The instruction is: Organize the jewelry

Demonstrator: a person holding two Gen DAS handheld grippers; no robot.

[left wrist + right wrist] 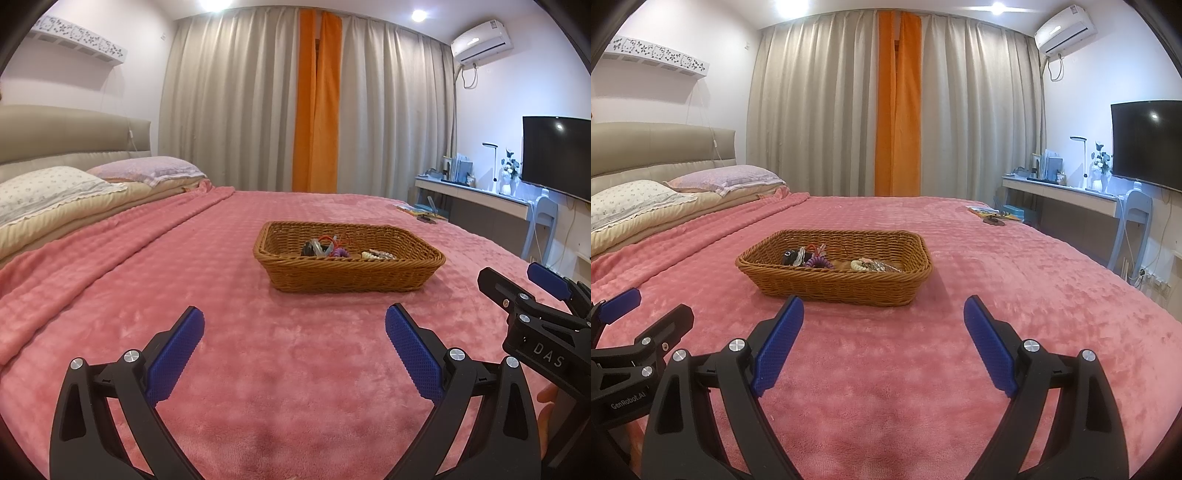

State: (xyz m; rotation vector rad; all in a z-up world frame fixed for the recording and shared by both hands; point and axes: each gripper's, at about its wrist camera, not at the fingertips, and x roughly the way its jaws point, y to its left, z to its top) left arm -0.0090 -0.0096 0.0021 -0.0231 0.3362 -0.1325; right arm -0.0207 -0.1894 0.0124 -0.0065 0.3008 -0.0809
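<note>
On the pink blanket (258,369), a wicker basket (349,275) of jewelry (334,248)

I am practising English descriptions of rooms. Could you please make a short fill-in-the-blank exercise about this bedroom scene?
1. The brown woven wicker basket stands on a ____ plush blanket.
2. Between the beige curtains hangs an ____ strip of cloth.
3. Both the left hand-held gripper and the right hand-held gripper stand ____, holding nothing.

Missing words: pink; orange; open
</note>
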